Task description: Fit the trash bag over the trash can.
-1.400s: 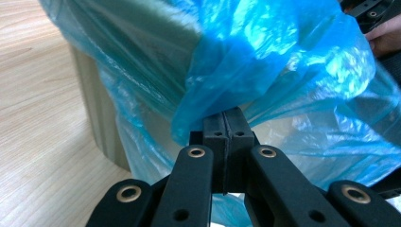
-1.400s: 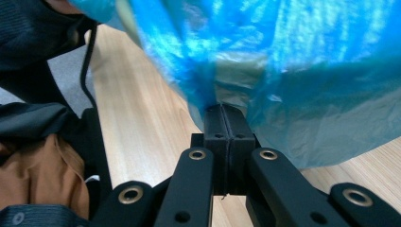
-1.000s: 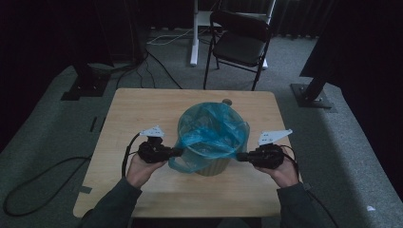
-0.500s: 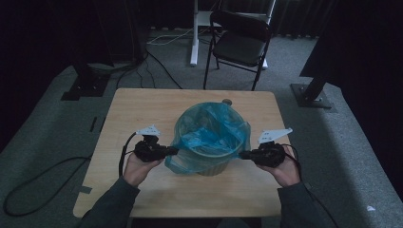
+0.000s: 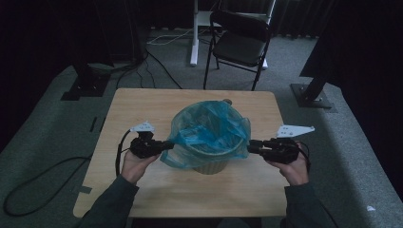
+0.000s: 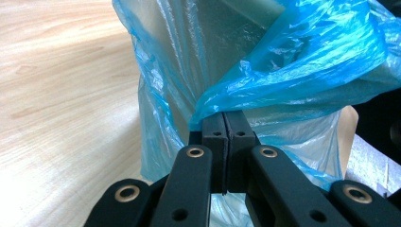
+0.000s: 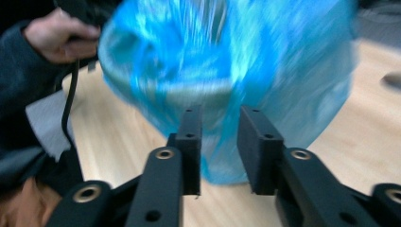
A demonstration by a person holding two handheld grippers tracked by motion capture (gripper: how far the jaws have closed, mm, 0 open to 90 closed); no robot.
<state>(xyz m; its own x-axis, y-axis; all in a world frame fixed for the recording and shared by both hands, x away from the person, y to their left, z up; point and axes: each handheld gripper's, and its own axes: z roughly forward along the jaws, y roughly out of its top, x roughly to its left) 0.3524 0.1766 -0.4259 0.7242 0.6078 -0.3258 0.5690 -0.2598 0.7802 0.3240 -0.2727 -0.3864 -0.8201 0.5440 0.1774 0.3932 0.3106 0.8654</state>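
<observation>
Bin (image 5: 211, 164) lined with a blue bag (image 5: 209, 130), stood at the middle of the counter (image 5: 142, 109). Left gripper (image 5: 167, 145) at the bag's left edge, clenched on a fold of the plastic. Right gripper (image 5: 251, 147) at the bag's right side, released, jaws apart with the plastic just beyond them.

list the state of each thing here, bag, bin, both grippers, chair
blue bag: lining the bin, its edge pinched on one side
bin: upright on the table
left hand-held gripper: shut on the bag
right hand-held gripper: open, jaws apart at the bag
chair: unfolded, on the floor
</observation>
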